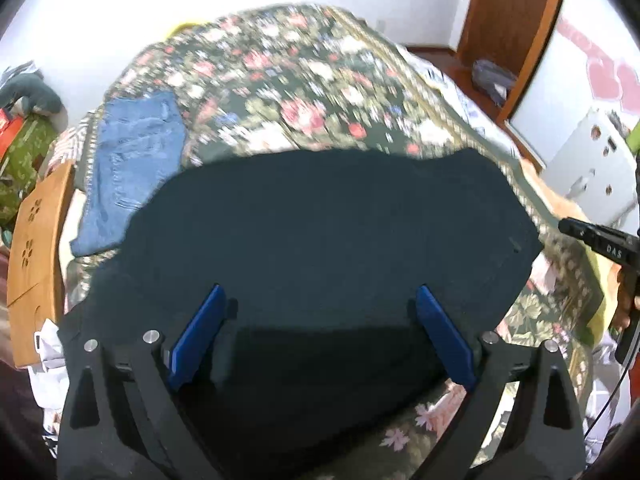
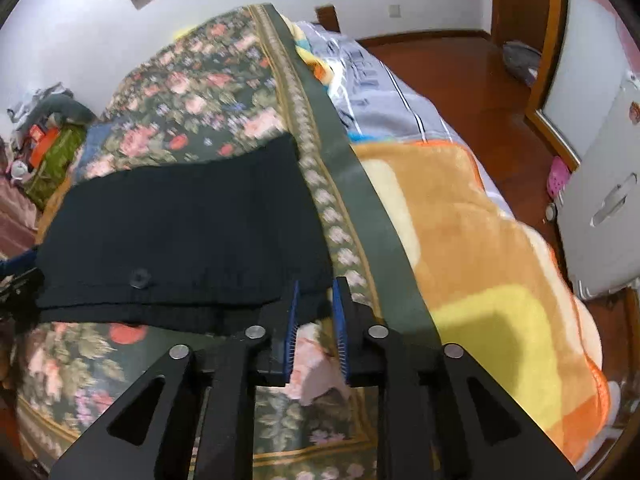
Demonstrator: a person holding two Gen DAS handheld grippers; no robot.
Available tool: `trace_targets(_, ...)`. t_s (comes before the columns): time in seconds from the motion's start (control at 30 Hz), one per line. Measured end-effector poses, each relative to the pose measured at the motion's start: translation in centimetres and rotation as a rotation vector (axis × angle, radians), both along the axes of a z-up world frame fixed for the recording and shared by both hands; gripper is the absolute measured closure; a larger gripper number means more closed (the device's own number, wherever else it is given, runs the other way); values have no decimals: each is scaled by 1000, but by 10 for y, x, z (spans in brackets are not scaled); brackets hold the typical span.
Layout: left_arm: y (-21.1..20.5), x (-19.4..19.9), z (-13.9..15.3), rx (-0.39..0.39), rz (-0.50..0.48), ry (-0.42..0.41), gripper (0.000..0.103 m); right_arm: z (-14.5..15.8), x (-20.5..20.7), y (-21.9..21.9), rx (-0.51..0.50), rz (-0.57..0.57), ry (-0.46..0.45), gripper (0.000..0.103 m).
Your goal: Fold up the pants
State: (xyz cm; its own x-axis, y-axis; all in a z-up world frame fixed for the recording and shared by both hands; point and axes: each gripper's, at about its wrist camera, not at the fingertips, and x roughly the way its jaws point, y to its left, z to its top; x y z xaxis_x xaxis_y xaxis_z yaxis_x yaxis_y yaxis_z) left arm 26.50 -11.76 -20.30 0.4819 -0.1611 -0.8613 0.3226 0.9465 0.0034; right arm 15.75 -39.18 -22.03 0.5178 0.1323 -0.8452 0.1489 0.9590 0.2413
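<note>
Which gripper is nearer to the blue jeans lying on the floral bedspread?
Left. The left gripper hovers over the dark pants, with the blue jeans just beyond on its left. The right gripper is at the pants' opposite end, farther away.

Dark green floral bedspread (image 1: 304, 92) over the bed; folded blue denim jeans (image 1: 132, 168) on it at left; orange-and-yellow plush blanket (image 2: 480, 248) alongside; white cabinet (image 2: 604, 200) nearby.

White walls (image 2: 120, 40); glossy red-brown wood floor (image 2: 460, 64). Bed under floral cover (image 1: 280, 92), orange-yellow blanket (image 2: 480, 248) beside it. Wooden door frame (image 1: 520, 40), white cabinet (image 2: 608, 208) at right.
</note>
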Motion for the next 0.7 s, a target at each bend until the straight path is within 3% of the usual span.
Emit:
trace_targets(0.07,17,-2,16,-11,37,-51,7,19,1,14,-32,33,-47,78)
trace_targets(0.2,59,-5,43,-22,117,-136,7,62,5,54,-86,139,-177,54)
trace_targets(0.4,153,-6,66,15,285,-223,3,111,26,130,-97,304,-327,40)
trace_targets(0.53,215,-4,60,24,387,-195,3,120,43,182,-92,420,-367,34)
trace_targets(0.7,294,2,28,8,538,-93,3,112,69,250,-88,575,-361,34)
